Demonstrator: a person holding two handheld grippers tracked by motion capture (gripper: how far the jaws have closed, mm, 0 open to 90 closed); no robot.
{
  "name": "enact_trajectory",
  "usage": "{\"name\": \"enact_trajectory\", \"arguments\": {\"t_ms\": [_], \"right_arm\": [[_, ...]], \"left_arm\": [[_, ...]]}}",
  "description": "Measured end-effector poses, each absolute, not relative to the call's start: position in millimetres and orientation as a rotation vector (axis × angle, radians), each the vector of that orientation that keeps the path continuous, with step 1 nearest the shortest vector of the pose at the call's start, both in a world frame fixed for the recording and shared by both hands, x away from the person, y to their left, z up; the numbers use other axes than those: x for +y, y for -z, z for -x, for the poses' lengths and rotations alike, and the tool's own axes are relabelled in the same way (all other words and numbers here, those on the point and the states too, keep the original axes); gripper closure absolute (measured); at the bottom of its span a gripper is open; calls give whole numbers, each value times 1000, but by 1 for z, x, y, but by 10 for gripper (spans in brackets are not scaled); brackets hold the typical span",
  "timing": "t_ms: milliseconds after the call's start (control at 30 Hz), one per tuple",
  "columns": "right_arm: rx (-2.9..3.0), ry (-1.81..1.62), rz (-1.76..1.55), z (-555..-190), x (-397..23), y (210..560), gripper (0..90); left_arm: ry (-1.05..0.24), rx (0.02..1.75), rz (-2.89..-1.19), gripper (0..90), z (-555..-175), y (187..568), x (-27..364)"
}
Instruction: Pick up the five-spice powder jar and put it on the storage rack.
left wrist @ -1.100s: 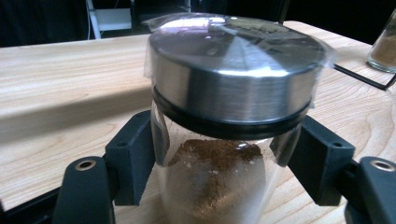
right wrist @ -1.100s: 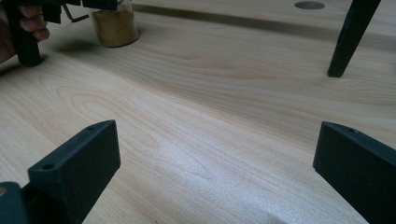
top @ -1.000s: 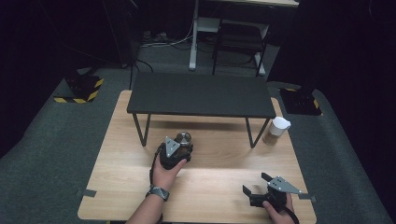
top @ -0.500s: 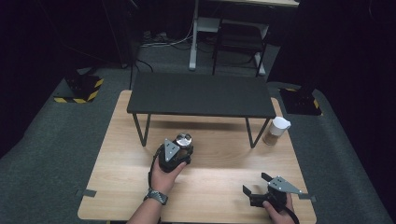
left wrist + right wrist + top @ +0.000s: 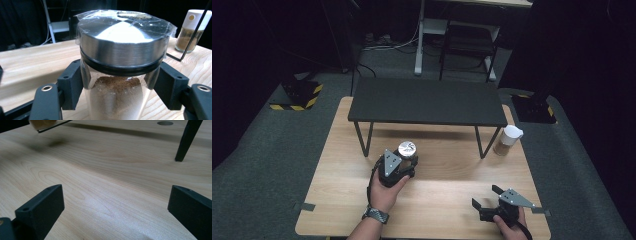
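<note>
At the lower right of the high view, the right gripper [image 5: 486, 204] rests low on the wooden counter [image 5: 452, 187], jaws wide apart around nothing. Left of centre, the left gripper [image 5: 406, 161] is clamped on a glass spice jar [image 5: 120, 75] with a steel lid. Beyond stands a black shelf [image 5: 427, 101]; at its right leg, a white-capped shaker [image 5: 507, 140].
</note>
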State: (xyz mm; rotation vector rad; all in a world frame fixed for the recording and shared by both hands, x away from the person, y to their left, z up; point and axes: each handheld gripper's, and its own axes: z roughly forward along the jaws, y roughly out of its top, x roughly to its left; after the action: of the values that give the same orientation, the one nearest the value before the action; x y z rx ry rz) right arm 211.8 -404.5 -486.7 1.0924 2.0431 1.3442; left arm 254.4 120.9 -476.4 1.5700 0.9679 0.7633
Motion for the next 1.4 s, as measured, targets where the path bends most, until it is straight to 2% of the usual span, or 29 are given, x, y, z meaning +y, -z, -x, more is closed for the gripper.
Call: {"name": "enact_trajectory", "arguments": {"t_ms": [833, 1400], "right_arm": [[2040, -1350, -1096, -211, -405, 487, 4], [2045, -1353, -1099, -212, -406, 487, 4]], "left_arm": [[-854, 911, -1493, 310, -226, 418, 122], [-899, 898, -1431, 310, -230, 385, 127]]}}
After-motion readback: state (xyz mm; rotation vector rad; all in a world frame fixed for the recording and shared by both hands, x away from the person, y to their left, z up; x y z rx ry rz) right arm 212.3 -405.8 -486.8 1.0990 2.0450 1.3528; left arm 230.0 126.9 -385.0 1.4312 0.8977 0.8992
